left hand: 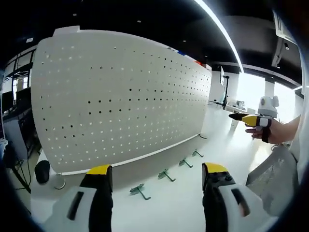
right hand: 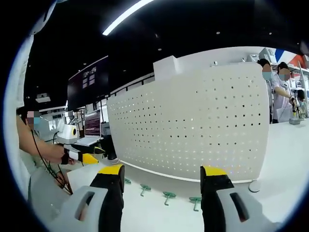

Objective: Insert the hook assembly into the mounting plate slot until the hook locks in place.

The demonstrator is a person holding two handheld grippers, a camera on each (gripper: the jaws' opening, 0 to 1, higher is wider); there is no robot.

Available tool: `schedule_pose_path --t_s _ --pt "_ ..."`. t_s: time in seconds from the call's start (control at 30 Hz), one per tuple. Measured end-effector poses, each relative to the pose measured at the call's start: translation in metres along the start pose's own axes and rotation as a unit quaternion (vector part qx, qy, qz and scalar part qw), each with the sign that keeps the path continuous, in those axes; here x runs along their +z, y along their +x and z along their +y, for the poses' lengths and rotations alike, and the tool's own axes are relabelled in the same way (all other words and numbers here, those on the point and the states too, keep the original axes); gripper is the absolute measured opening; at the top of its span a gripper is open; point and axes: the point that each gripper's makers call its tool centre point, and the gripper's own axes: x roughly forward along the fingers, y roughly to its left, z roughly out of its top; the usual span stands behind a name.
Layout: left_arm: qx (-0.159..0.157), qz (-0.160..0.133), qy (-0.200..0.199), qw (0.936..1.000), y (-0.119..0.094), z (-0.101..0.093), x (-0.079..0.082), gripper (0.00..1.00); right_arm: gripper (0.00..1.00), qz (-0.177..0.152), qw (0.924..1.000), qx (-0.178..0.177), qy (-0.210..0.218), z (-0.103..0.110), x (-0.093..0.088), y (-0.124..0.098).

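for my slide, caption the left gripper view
Open yellow-tipped tongs face a white perforated pegboard and four green hooks.

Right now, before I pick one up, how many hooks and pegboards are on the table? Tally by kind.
Green hooks: 4, in a row on the table in front of the board
White pegboard: 1, standing upright
Total: 5

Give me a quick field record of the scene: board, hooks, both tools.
board: white pegboard standing upright on the white table
hooks: four green hooks lying in a row on the table in front of the board, none inserted
left tool: open, empty, pointed at the hooks
right tool: open, empty, above the hooks
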Motion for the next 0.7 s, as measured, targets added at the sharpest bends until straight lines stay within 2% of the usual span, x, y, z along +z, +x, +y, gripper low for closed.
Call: schedule_pose_path --t_s 0.2,0.27,0.6,0.7 --pt "-0.008 0.028 0.012 0.9995 0.01 0.003 -0.008 0.78 0.62 -0.004 1.0 -0.001 -0.002 -0.001 0.002 0.002" --pt "-0.014 0.046 0.02 0.9986 0.013 0.004 -0.015 0.78 0.62 -0.006 1.0 -0.003 -0.003 0.0 0.002 0.002" --pt "-0.038 0.078 0.034 0.9956 0.027 0.008 -0.029 0.8 0.61 -0.007 0.9999 -0.009 -0.004 -0.003 0.0 -0.003" --pt "-0.043 0.092 0.05 0.9936 0.03 0.009 -0.032 0.81 0.61 -0.007 0.9999 -0.014 -0.004 -0.005 -0.001 -0.004"
